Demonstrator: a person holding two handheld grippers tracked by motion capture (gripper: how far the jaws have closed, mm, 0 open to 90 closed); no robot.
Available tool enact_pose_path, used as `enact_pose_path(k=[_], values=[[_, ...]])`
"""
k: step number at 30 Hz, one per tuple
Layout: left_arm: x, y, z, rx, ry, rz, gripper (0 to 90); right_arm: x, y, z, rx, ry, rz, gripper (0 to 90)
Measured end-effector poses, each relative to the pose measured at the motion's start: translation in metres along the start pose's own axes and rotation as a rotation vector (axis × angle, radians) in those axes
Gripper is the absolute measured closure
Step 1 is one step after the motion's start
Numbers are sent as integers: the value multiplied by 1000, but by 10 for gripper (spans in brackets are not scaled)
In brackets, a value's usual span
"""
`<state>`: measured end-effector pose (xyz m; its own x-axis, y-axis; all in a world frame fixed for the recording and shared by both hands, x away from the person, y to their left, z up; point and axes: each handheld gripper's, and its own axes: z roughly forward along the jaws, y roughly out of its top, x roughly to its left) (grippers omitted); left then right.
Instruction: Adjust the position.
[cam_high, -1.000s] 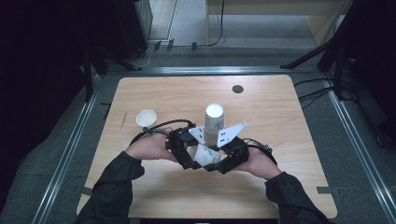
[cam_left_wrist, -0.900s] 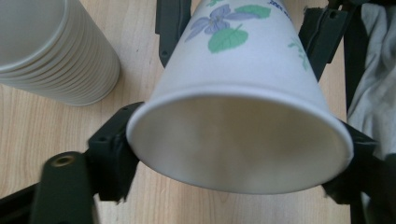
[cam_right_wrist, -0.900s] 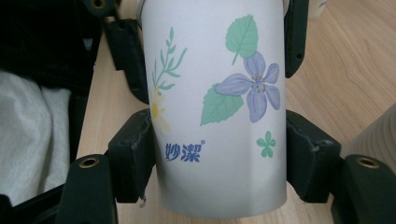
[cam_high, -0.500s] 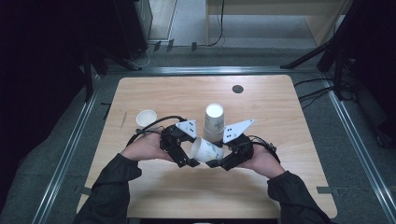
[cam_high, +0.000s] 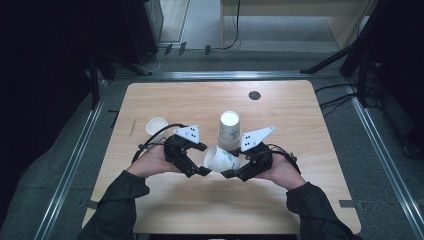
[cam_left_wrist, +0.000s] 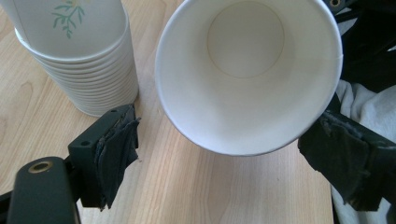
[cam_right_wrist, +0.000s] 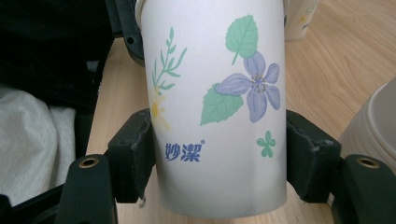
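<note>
Holding the paper cup (cam_high: 221, 159) on its side just above the table (cam_high: 300, 200), our right gripper (cam_high: 231, 173) pinches it near its base, both pads pressed against the printed wall; in the right gripper view the cup (cam_right_wrist: 215, 107) sits squarely between the jaws, its flowers and leaves facing the camera. The cup's open mouth points toward 9 o'clock in the high view, straight at our left gripper (cam_high: 199, 171). Its jaws have just been opening and now stand spread wide, clear of the cup: in the left gripper view we look into the white mouth of the cup (cam_left_wrist: 247, 74), with one pad at 7 o'clock and the other at 4 o'clock of the rim, neither pressing on it.

At 12 o'clock from the held cup, just behind it, stands the stack of cups (cam_high: 229, 131), upside down on the table; the left gripper view shows the stack (cam_left_wrist: 79, 56) at 10 o'clock, its layered rims resting on the wood. A single upright cup (cam_high: 157, 126) stands well apart at 10 o'clock from our left hand (cam_high: 150, 162). Our right hand (cam_high: 282, 170) rests low near the table.
</note>
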<state>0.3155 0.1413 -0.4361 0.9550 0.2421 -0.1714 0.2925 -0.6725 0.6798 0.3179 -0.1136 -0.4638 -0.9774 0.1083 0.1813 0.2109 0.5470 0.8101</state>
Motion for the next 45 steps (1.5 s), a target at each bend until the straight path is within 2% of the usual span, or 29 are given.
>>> enact_pose_path(k=[3, 7, 13, 15, 23, 25, 34, 39, 42, 45], values=[[0, -3, 0, 2, 1, 2, 125, 0, 0, 0, -2, -1, -1, 337], [0, -9, 3, -24, -11, -35, 128, -1, -1, -2, -10, -2, 1, 337], [-3, -11, 9, -36, -4, -39, 128, -1, -2, -3, -11, -2, 3, 337], [-2, -10, 9, -57, -16, -52, 128, -1, -2, -3, -12, 3, 1, 337], [0, -7, 9, -117, -31, -62, 123, -1, -2, 0, -5, 17, 5, 336], [1, -8, 10, -126, -49, -65, 123, -2, -2, 0, -10, 27, 6, 337], [0, -7, 12, -167, -71, -55, 139, -2, -1, 1, -21, 33, 7, 337], [-1, -5, 13, -175, -73, -49, 147, -2, -1, 2, -23, 39, 8, 337], [-2, -5, 14, -170, -67, -33, 197, -2, -1, 3, -14, 46, 10, 337], [-1, -5, 14, -169, -64, -38, 212, -3, -1, 4, -11, 46, 18, 339]])
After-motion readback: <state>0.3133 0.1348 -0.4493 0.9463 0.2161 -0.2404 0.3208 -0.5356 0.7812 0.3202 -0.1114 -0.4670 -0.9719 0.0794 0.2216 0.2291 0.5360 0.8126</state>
